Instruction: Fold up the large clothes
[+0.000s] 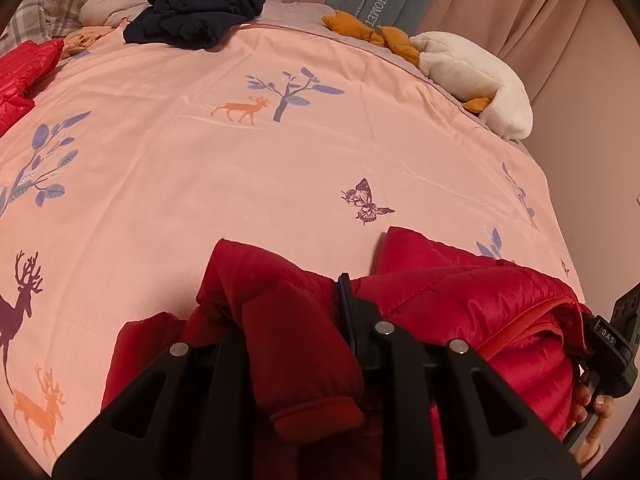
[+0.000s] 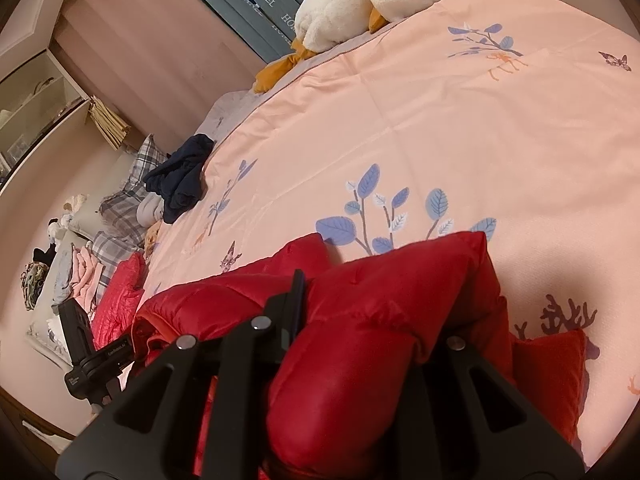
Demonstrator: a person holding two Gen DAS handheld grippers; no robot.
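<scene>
Nearest my left lens, a cuffed sleeve of the puffy red quilted down jacket (image 1: 304,344) bulges between the black fingers of my left gripper (image 1: 296,320), which is clamped on it. In the right view, my right gripper (image 2: 360,320) pinches another thick roll of the same jacket (image 2: 360,344), one finger buried under fabric. The garment hangs bunched at the near edge of the pink duvet printed with deer and leaves (image 1: 240,168), partly resting on it.

My worry is the slick, springy shell. I judge that a thick fold could squeeze out of either grip if I pull the two ends apart sharply. The loose body between my grippers could also drop in a heap rather than lie flat. A second red quilted piece (image 1: 24,72) lies at the far left and could be confused with it.

Further out sit a crumpled navy garment (image 1: 196,8) and a white plush goose toy (image 1: 480,76). The only container I see is a glass-fronted cabinet (image 2: 36,100); its contents are too blurred to name.
</scene>
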